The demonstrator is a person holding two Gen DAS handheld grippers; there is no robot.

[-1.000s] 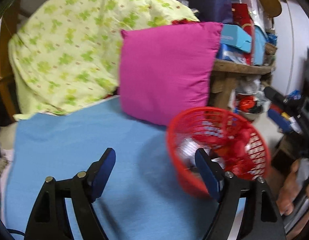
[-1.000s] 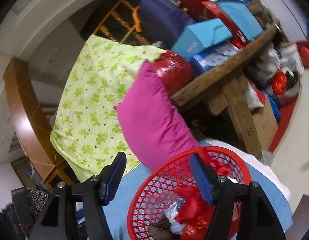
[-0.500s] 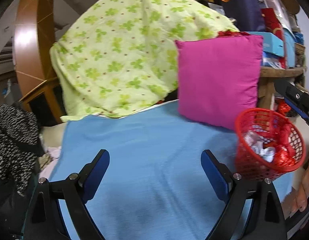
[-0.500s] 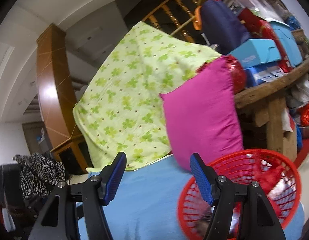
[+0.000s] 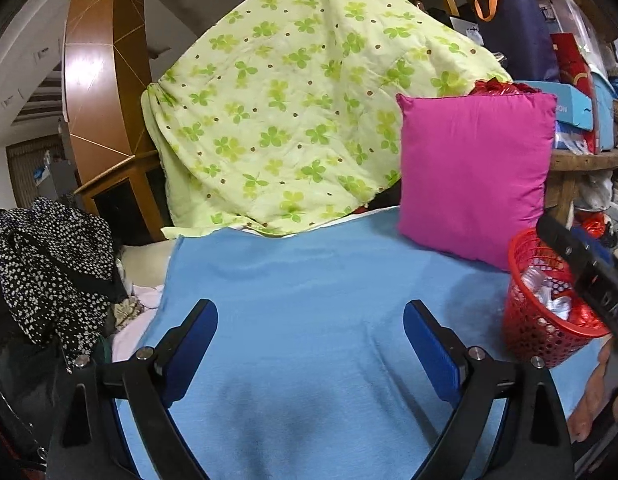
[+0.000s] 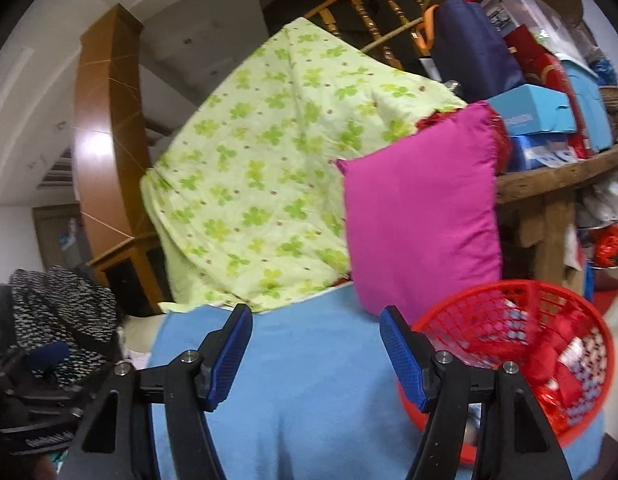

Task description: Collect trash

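Note:
A red mesh basket (image 5: 541, 320) (image 6: 505, 328) sits on the blue cloth (image 5: 309, 280) (image 6: 309, 380) at the right, with crumpled red and silvery wrappers (image 5: 557, 304) (image 6: 557, 376) inside. My left gripper (image 5: 309, 344) hovers over bare blue cloth, left of the basket, open wide with nothing between its fingers. My right gripper (image 6: 317, 354) is open too, with nothing in it, and its right finger (image 6: 401, 356) is beside the basket's near rim. No loose trash shows on the cloth.
A pink cushion (image 5: 473, 172) leans behind the basket, with a green clover-print quilt (image 5: 301, 120) to its left. A wooden table stacked with boxes (image 6: 549, 128) stands at the right. A black-and-white dotted garment (image 5: 53, 264) lies off the cloth's left edge. A hand (image 5: 589, 408) shows at the lower right.
Both views have swung left and drawn back from the basket, which slid from the middle to the right edge. The left jaws have opened wider. The right wrist has rolled level.

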